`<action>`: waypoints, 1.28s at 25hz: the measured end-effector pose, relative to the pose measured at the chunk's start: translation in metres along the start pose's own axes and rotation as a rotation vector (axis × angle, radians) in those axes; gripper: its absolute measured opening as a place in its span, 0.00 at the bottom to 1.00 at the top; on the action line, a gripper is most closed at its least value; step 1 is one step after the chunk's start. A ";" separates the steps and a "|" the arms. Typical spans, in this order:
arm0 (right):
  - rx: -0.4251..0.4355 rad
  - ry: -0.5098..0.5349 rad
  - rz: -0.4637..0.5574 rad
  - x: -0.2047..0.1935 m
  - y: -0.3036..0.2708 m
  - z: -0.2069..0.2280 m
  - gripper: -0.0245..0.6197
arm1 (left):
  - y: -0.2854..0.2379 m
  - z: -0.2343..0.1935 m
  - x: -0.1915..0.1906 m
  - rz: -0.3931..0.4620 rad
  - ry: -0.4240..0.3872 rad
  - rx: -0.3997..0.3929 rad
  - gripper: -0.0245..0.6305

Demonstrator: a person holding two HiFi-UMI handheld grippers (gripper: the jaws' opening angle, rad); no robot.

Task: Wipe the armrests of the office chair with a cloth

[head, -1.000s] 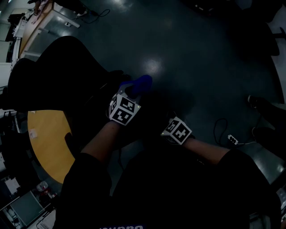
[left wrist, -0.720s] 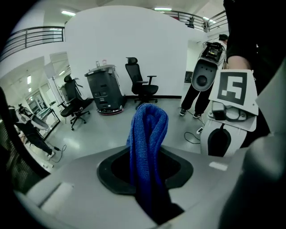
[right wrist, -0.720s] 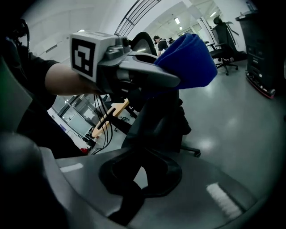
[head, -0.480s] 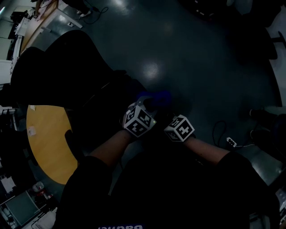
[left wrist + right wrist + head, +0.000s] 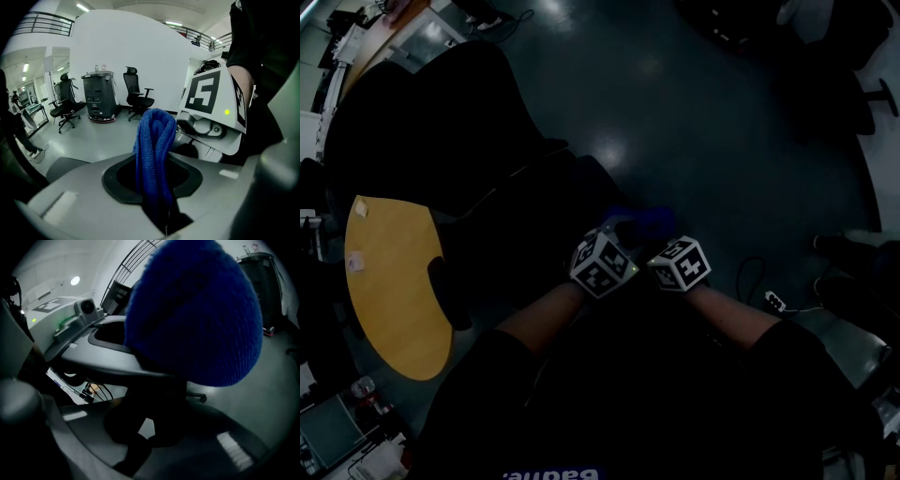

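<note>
The head view is very dark. The blue cloth (image 5: 643,222) sits just ahead of both marker cubes, over the floor and to the right of the black office chair (image 5: 422,122). My left gripper (image 5: 622,234) is shut on the cloth. In the left gripper view the folded cloth (image 5: 155,150) stands up out of the jaws of that left gripper (image 5: 160,208). My right gripper (image 5: 662,242) is close beside it on the right. In the right gripper view the cloth (image 5: 197,310) bulges right in front. The jaw gap of the right gripper (image 5: 139,439) is in shadow.
A round yellow table (image 5: 394,281) stands at the left, beside the chair. A cable and power strip (image 5: 773,300) lie on the dark floor at the right. More office chairs (image 5: 138,96) and a dark cabinet (image 5: 98,96) stand far off.
My left gripper has carried the blue cloth to the right and nearer to me, away from the chair, until it sits beside my right gripper. The right gripper has barely moved.
</note>
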State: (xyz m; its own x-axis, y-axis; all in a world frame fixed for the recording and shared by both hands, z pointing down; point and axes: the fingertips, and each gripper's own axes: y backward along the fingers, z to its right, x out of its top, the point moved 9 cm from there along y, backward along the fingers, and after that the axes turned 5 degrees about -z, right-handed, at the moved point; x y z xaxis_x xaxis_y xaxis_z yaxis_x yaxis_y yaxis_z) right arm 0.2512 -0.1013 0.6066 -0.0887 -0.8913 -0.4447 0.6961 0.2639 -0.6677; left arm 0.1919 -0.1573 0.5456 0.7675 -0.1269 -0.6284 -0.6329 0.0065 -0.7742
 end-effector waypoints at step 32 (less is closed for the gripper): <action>-0.133 0.059 0.053 -0.075 0.024 -0.131 0.05 | 0.157 0.115 -0.112 0.453 0.360 0.105 0.22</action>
State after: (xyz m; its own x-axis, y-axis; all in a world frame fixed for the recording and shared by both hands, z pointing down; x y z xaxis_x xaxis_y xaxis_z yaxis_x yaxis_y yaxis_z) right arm 0.1812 0.0207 0.5454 -0.0986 -0.8526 -0.5132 0.6010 0.3600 -0.7136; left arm 0.0184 -0.0277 0.4859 0.3281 -0.4169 -0.8477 -0.8622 0.2344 -0.4490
